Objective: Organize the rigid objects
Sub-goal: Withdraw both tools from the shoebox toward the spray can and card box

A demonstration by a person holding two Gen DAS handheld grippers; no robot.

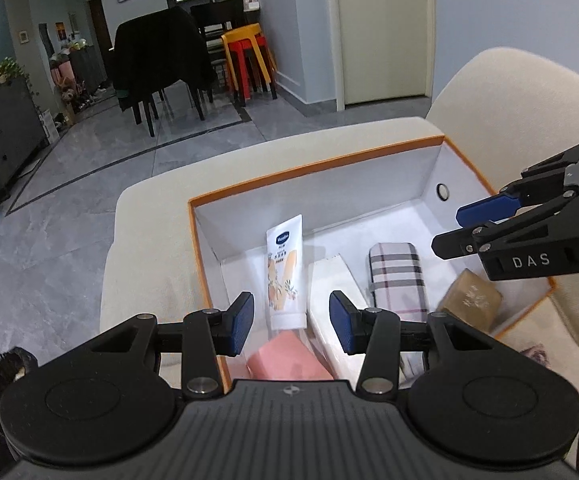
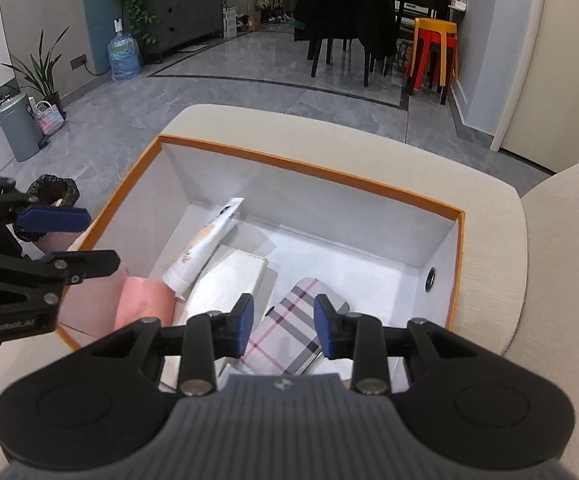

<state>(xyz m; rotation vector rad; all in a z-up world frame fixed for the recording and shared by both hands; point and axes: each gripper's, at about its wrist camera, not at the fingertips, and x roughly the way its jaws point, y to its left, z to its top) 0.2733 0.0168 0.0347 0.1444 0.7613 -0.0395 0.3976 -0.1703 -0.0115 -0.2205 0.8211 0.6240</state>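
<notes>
An orange-rimmed white box (image 1: 313, 168) (image 2: 309, 168) sits on a cream cushioned seat (image 2: 489, 280). Inside lie a white lotion tube (image 1: 285, 264) (image 2: 205, 240), a flat white carton (image 1: 333, 284) (image 2: 229, 280), a plaid case (image 1: 397, 272) (image 2: 285, 340), a pink item (image 1: 285, 356) (image 2: 141, 300) and a brown packet (image 1: 469, 296). My left gripper (image 1: 291, 304) (image 2: 103, 236) hangs open above the tube and pink item, touching neither. Over the plaid case, my right gripper (image 2: 283, 308) (image 1: 449, 230) is open with nothing pressed between its pads.
A black rough-edged object (image 2: 51, 196) (image 1: 1, 372) lies just outside the box's left side. Grey tiled floor lies beyond the seat, with a black-draped chair (image 1: 157, 56), stacked yellow and red stools (image 1: 249, 60), a water bottle (image 2: 123, 56) and a grey bin (image 2: 17, 128).
</notes>
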